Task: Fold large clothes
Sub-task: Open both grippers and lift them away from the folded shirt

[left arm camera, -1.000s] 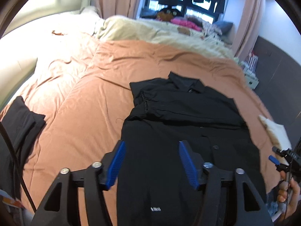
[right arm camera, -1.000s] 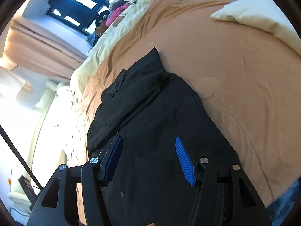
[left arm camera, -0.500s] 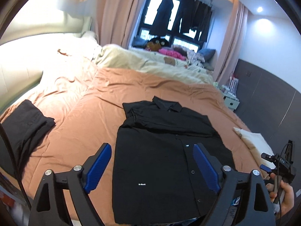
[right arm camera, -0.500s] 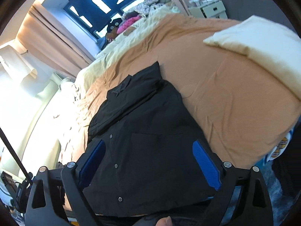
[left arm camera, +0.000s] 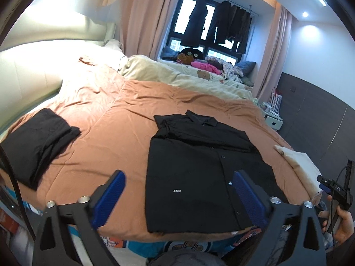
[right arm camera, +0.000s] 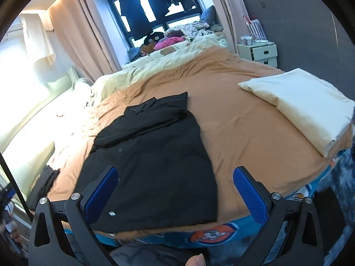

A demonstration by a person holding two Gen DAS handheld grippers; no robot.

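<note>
In the left wrist view, the left gripper [left arm camera: 178, 190] hangs above the near edge of the bed with its jaws spread as wide as they go, having just been opening, and nothing sits between the blue pads [left arm camera: 115, 187]; they touch no cloth. Ahead of it the black shirt [left arm camera: 199, 168] lies flat on the orange duvet [left arm camera: 106, 128], buttoned front up, collar toward the far side, sleeves folded in across the chest, and its hem close to the near edge of the bed. A small white label shows on the lower front. To the left, well apart from the shirt, a folded black garment [left arm camera: 37, 141] rests on the same duvet. A cream pillow [left arm camera: 297, 161] lies at the right edge, and at the far right a hand [left arm camera: 344, 219] grips the other tool's handle. In the right wrist view, the right gripper [right arm camera: 175, 190] likewise stands fully agape, its jaws having just been opening, empty, held over the near edge of the bed. The shirt [right arm camera: 150, 155] lies ahead and mostly left of centre, with its lower right corner between the two fingers but beneath them, not pinched. The pillow [right arm camera: 304, 106] lies to the right, well apart from the shirt. A white bedside cabinet [right arm camera: 259, 53] stands beyond the bed's far corner.
</note>
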